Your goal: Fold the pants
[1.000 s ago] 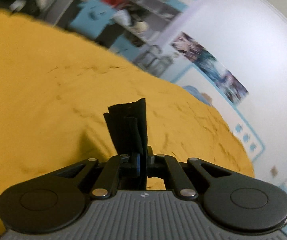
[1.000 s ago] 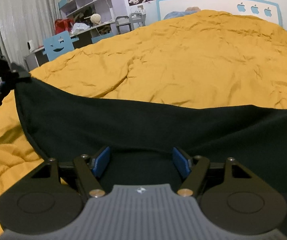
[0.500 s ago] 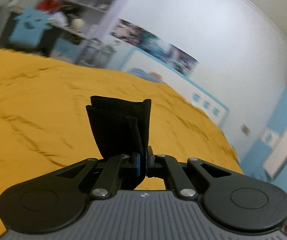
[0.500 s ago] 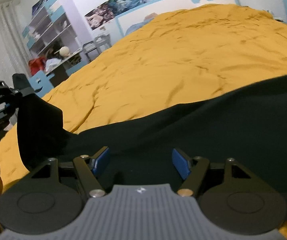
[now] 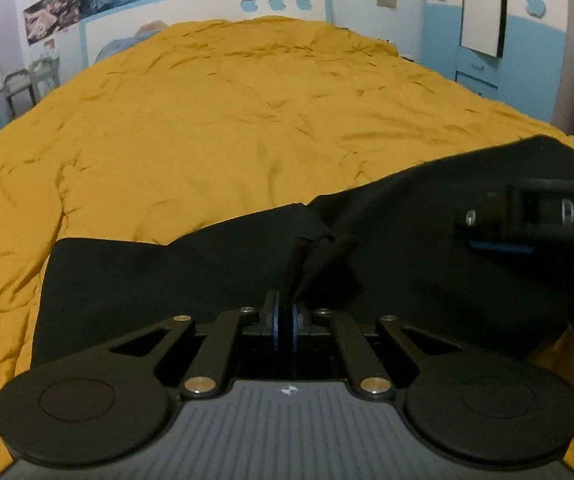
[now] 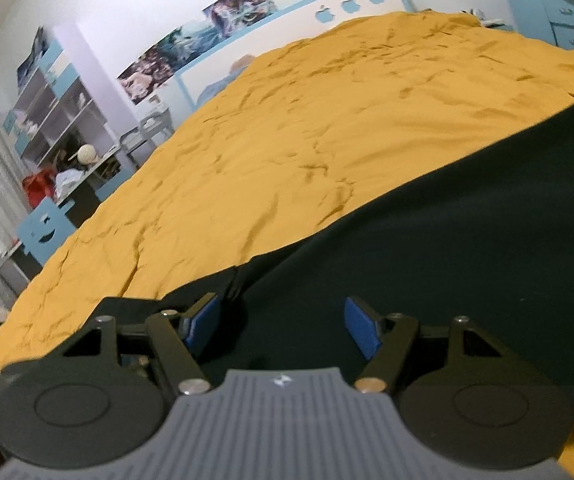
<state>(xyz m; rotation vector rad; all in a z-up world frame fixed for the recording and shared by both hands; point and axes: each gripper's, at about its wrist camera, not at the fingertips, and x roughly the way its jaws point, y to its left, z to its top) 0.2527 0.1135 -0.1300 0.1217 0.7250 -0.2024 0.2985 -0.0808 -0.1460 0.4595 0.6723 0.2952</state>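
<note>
Mustard-yellow bedding (image 5: 215, 120) is covering the whole bed, with a white and blue headboard (image 5: 207, 4) carrying three apple cut-outs standing behind it. Black pants (image 5: 159, 276) are lying spread across the near part of the bedding, reaching from the left wrist view well over to the right. The left gripper (image 5: 283, 322) is showing its fingers (image 5: 274, 324) pressed together — a bunched ridge of the pants is being pinched between them, rising just ahead of the tips. Only this view is showing the right gripper (image 5: 527, 216) from the side, resting low over the cloth at far right. The right wrist view is showing what the other cannot: the right gripper (image 6: 283, 326) is holding its blue-padded fingers (image 6: 361, 330) well apart, released, with pants (image 6: 447, 260) lying flat beneath and between them. That view alone is also taking in shelving (image 6: 55, 108) and a blue chair (image 6: 45, 234) beside the bed.
</note>
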